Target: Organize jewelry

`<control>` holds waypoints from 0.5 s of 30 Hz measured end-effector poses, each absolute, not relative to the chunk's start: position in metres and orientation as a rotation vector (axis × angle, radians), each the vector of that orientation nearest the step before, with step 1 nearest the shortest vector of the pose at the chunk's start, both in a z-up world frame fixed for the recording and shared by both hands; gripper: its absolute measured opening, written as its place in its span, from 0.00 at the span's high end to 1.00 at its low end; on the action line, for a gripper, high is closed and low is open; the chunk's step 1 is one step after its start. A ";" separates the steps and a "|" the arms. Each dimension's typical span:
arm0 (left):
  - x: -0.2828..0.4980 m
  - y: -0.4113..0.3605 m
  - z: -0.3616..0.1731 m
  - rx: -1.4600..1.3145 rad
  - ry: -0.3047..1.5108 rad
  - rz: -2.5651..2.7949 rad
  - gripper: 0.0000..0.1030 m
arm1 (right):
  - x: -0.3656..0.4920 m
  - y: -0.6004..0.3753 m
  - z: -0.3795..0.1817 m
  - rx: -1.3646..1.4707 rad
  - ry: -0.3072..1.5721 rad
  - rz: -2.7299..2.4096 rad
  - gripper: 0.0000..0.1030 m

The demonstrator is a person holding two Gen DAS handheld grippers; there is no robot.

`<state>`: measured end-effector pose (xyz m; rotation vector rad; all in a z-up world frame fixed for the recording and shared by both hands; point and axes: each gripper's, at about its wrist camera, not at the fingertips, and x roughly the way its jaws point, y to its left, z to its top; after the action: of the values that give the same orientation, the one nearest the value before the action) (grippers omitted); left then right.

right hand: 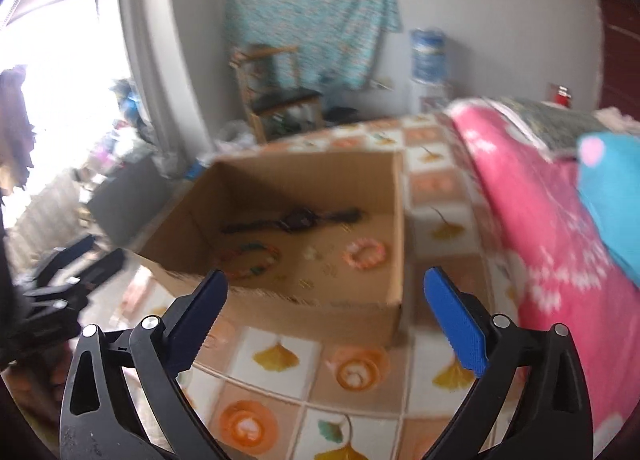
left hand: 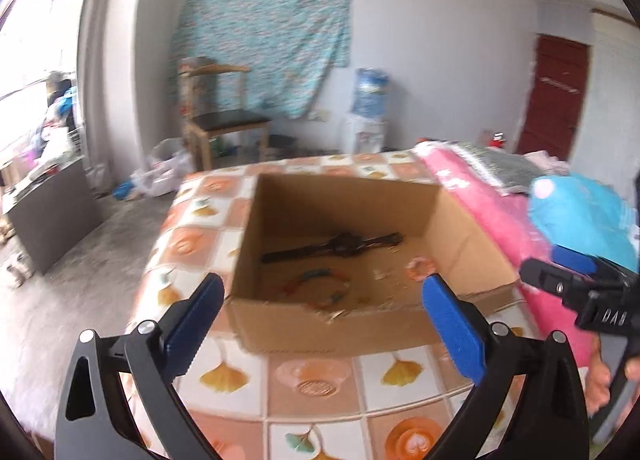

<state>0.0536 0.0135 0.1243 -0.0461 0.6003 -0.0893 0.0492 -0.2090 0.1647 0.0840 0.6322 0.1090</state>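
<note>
An open cardboard box [left hand: 472, 236] [right hand: 398, 220] stands on the patterned tablecloth. Inside lie a black wristwatch [left hand: 340, 246] [right hand: 296, 220], a multicoloured bead bracelet [left hand: 320, 286] [right hand: 250, 258], a pink-orange bracelet [left hand: 418, 266] [right hand: 366, 254] and small pale and gold pieces [right hand: 316, 260]. My left gripper [left hand: 322, 296] hangs open in front of the box's near wall, nothing between its blue fingers. My right gripper [right hand: 326, 292] is open too, just short of the near wall, empty. In the left wrist view the right gripper [left hand: 560, 280] shows at the right edge, held by a hand.
A table [left hand: 312, 384] [right hand: 360, 376] carries a tile-pattern cloth with ginkgo leaves. Pink fabric [left hand: 496, 216] [right hand: 540, 228] and a blue cloth [left hand: 580, 216] [right hand: 612, 196] are piled right of the box. Beyond the table stand a wooden chair [left hand: 224, 116] and a water dispenser [left hand: 370, 112].
</note>
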 end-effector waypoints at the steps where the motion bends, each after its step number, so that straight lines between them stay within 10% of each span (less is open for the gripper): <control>1: 0.053 0.014 0.121 -0.036 0.609 -0.060 0.05 | 0.050 -0.205 0.161 0.062 0.652 0.089 0.08; 15: 0.067 0.019 0.098 0.027 0.758 0.099 0.05 | 0.046 -0.169 0.148 -0.033 0.676 -0.018 0.08</control>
<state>0.0673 0.0187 0.0978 0.0275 0.7580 0.0988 0.0459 -0.1688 0.1483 -0.0335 0.6756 -0.0179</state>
